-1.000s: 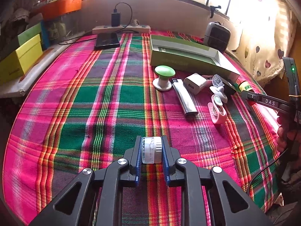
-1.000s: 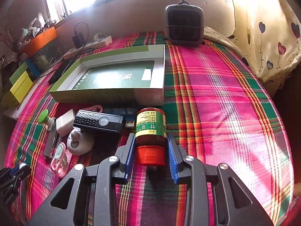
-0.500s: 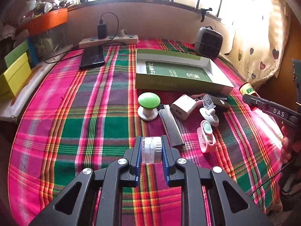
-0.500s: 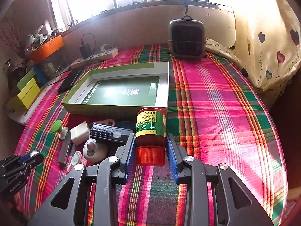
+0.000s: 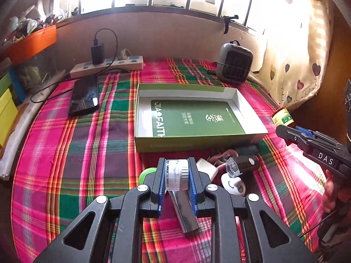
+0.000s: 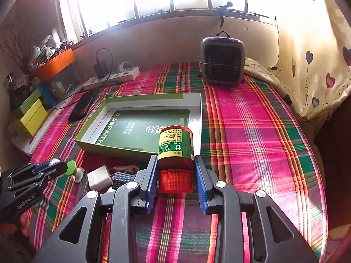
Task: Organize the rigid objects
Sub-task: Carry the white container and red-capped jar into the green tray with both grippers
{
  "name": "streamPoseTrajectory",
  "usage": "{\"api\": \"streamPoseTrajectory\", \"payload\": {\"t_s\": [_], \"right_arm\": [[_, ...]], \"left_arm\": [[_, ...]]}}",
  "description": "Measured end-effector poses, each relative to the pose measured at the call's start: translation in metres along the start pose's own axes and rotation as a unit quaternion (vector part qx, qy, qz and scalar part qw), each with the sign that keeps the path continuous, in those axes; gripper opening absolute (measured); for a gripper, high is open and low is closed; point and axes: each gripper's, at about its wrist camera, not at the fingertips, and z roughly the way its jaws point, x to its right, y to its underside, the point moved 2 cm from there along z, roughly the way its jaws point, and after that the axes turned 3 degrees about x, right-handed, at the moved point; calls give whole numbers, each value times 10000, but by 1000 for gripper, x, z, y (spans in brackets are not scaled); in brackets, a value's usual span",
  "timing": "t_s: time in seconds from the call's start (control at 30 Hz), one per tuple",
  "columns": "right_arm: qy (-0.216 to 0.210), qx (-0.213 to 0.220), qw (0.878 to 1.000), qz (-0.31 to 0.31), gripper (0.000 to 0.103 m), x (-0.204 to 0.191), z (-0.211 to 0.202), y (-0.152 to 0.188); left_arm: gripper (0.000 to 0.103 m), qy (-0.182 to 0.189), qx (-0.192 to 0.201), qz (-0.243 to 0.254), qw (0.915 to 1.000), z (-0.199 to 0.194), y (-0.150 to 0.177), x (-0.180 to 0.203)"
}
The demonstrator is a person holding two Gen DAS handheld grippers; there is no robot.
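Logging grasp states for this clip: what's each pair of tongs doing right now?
Left tongs: shut on the clear jar.
Right tongs: shut on the red-capped bottle.

Plaid tablecloth: woven cloth, matt, slightly creased. Green box: cardboard, smooth, white lining with faint sheen. Pill bottle: glossy amber plastic or possibly glass, paper label, ribbed red cap. Small jar: clear plastic, ridged pale lid. Phone: glossy black screen. Curtain: satiny fabric.
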Motion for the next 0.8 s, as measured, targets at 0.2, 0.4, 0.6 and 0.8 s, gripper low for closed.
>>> {"api": "streamPoseTrajectory", "payload": {"t_s": [0.2,0.4,0.6,0.8], "right_arm": [[59,113,9999,-64,33,-6,8,-15],[170,183,9994,-218,33,-14,22,-24],[428,366,9973,-466,33,-19,32,-32],[571,419,9958,-586,33,-18,46,-40]], "left_arm": [[18,-12,49,37,10000,19,-25,-4],[18,-28,-5,40,10000,39,-38,-5],[18,23,-69,87,9999,61,-45,-2],[18,72,-136,177,9997,84,-53,6]]}}
